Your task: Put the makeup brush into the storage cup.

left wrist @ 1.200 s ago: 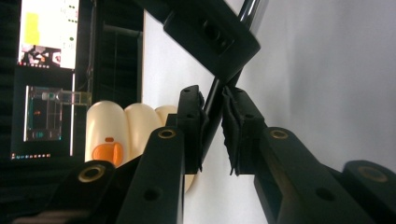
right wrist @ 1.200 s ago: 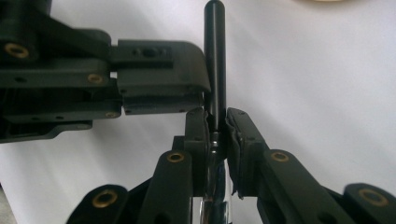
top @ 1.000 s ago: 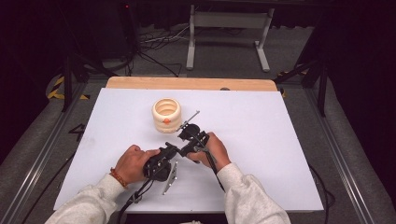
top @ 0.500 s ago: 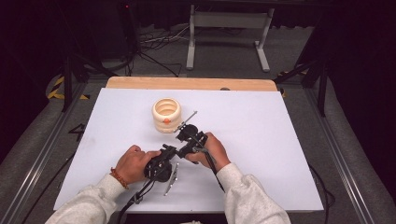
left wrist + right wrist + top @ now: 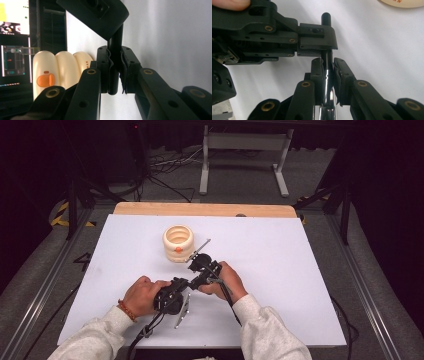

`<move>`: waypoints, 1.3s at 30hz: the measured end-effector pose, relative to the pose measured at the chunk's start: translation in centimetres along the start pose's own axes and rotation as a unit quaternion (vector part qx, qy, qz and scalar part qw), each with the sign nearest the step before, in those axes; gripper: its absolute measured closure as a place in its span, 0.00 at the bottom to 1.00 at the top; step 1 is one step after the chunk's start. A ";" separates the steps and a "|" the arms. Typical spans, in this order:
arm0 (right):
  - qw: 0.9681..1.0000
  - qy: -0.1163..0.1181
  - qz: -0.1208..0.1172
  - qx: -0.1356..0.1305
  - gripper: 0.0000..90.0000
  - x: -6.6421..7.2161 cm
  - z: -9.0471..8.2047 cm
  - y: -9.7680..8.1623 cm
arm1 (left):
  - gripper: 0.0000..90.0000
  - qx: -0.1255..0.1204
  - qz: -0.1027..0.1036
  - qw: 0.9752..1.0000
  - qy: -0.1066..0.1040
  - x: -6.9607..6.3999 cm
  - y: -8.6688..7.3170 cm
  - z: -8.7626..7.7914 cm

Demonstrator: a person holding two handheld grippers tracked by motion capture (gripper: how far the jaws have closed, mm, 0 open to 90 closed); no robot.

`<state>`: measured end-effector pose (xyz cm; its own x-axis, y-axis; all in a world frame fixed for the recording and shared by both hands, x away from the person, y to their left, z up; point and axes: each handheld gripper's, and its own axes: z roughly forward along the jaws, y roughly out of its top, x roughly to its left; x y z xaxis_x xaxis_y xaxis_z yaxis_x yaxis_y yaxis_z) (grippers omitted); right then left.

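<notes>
Thin rod [image 5: 326,75], black at one end, shiny metal lower down, slim and straight. Clamped at two places along its length: the black part [image 5: 113,72] sits between one pair of pads, the metal part between the other. Held near the white table's middle.

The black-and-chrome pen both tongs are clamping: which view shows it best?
The right gripper view: the pen shows chrome barrel and black tip between the pads. The left gripper view gives its black end; the high view hides most of it behind the hands.
</notes>
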<state>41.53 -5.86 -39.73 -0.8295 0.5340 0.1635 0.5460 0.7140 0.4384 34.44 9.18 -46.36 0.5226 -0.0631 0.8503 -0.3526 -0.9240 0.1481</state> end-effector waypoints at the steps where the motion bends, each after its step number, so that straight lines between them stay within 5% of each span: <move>1: 1.000 -0.001 -0.001 -0.003 0.88 0.0 -0.1 0.0 | 0.88 0.000 -0.002 1.000 0.000 0.0 0.0 0.0; 11: 0.999 -0.015 0.008 -0.034 0.72 -0.5 -2.1 -1.0 | 0.88 0.001 -0.042 0.998 -0.036 0.7 -0.7 0.0; 14: 0.998 -0.027 0.013 -0.059 0.68 -0.9 -3.1 -1.7 | 0.88 -0.012 -0.072 0.997 -0.041 0.4 -0.9 0.3; 19: 0.995 -0.047 0.018 -0.088 0.62 -1.3 -4.7 -2.7 | 0.88 0.012 -0.064 0.997 -0.051 1.0 -1.4 0.4; 25: 0.989 -0.089 -0.001 -0.122 0.56 -1.3 -6.6 -4.3 | 0.88 -0.002 -0.121 0.990 -0.074 1.8 -2.5 0.6; 27: 0.986 -0.100 -0.012 -0.132 0.54 -1.3 -7.0 -4.8 | 0.88 -0.010 -0.143 0.986 -0.080 2.2 -2.8 0.5; 30: 0.981 -0.122 -0.028 -0.151 0.51 -1.1 -7.4 -5.7 | 0.88 -0.024 -0.185 0.978 -0.094 2.9 -3.4 0.4; 31: 0.981 -0.122 -0.028 -0.151 0.51 -1.1 -7.4 -5.7 | 0.88 -0.024 -0.185 0.978 -0.094 2.9 -3.4 0.4; 33: 0.975 -0.138 -0.035 -0.170 0.48 -0.9 -7.7 -6.4 | 0.88 -0.044 -0.226 0.968 -0.102 3.3 -3.9 0.3; 35: 0.969 -0.151 -0.041 -0.192 0.45 -0.6 -7.9 -7.0 | 0.88 -0.048 -0.233 0.966 -0.104 3.4 -4.1 0.3; 36: 0.969 -0.151 -0.041 -0.192 0.45 -0.6 -7.9 -7.0 | 0.88 -0.057 -0.248 0.961 -0.112 3.6 -4.4 0.3; 38: 0.959 -0.173 -0.052 -0.219 0.43 -0.4 -8.2 -8.2 | 0.88 -0.069 -0.270 0.953 -0.119 3.9 -4.8 0.3; 39: 0.957 -0.178 -0.052 -0.223 0.42 -0.3 -8.3 -8.5 | 0.88 -0.075 -0.283 0.948 -0.123 4.0 -5.0 0.3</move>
<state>36.22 -15.82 -36.19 -0.7407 0.6475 -0.1792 0.2914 0.5500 0.7826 38.54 13.48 -43.84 0.8197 0.3241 0.4722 -0.0582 -0.7730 0.6317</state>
